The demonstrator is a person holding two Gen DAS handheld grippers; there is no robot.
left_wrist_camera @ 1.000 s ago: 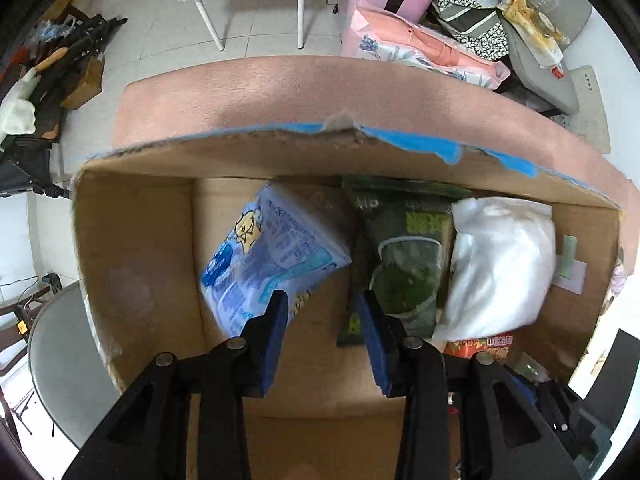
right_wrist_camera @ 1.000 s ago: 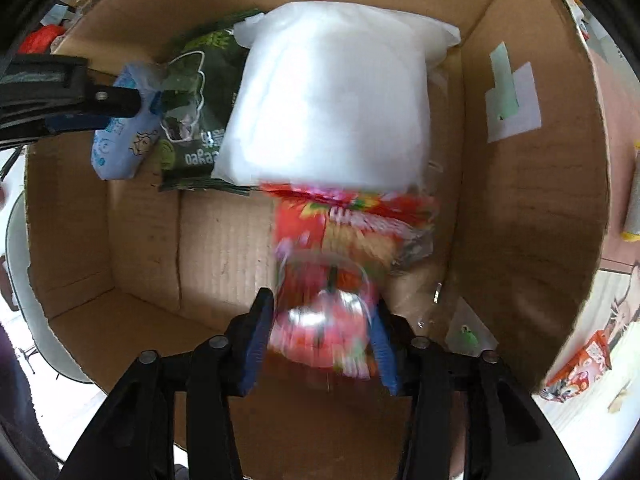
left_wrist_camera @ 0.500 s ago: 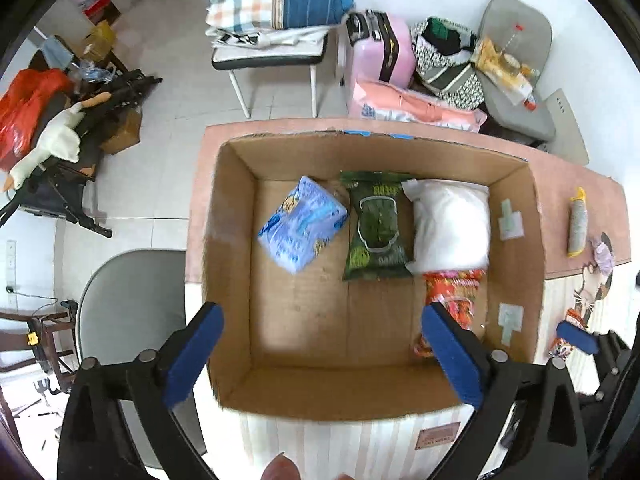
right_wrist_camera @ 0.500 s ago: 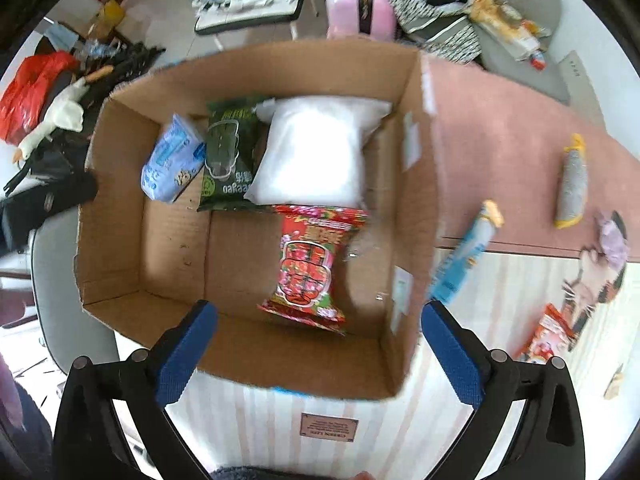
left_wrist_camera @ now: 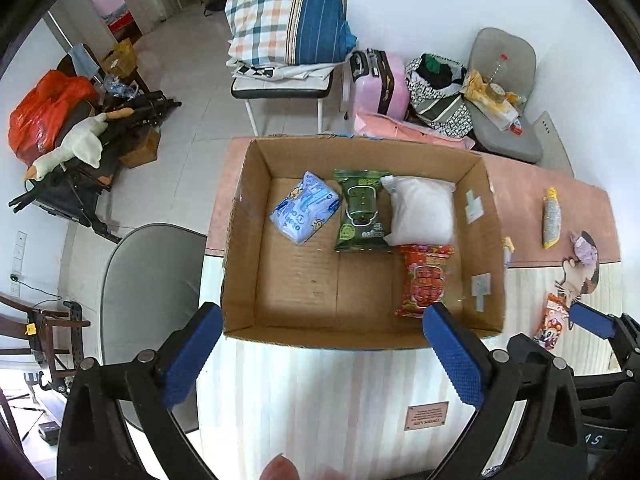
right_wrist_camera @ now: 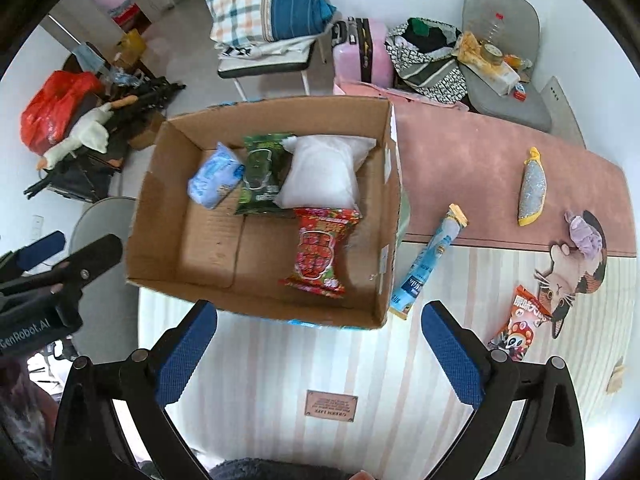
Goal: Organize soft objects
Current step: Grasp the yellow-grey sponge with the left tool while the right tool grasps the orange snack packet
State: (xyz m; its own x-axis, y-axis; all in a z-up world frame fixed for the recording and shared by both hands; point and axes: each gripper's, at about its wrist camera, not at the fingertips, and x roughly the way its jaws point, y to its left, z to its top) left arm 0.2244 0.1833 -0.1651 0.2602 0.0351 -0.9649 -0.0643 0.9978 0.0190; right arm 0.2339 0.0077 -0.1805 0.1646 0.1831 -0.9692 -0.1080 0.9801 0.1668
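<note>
An open cardboard box [left_wrist_camera: 240,248] [right_wrist_camera: 394,184] stands on the table. Inside lie a blue pack [left_wrist_camera: 306,213] [right_wrist_camera: 214,176], a green pack [left_wrist_camera: 360,210] [right_wrist_camera: 262,172], a white soft bag [left_wrist_camera: 420,210] [right_wrist_camera: 320,172] and a red snack pack [left_wrist_camera: 425,280] [right_wrist_camera: 318,252]. My left gripper [left_wrist_camera: 320,356] is open and empty, held above the box's near edge. My right gripper [right_wrist_camera: 320,352] is open and empty, also near that edge. On the table lie a blue tube pack [right_wrist_camera: 430,260], an orange snack pack [right_wrist_camera: 520,320] [left_wrist_camera: 552,320], a silver-yellow pouch [right_wrist_camera: 532,190] [left_wrist_camera: 551,220] and a lilac scrunchie [right_wrist_camera: 582,234].
The table has a pink mat [right_wrist_camera: 460,160] at the back and a striped cloth [right_wrist_camera: 320,380] in front. A grey chair [left_wrist_camera: 148,280] stands left of the table. Chairs, a pink suitcase [left_wrist_camera: 378,84] and bags crowd the floor behind.
Both grippers have opened wide and pulled up and back out of the box. The red snack pack left the right gripper and lies in the box.
</note>
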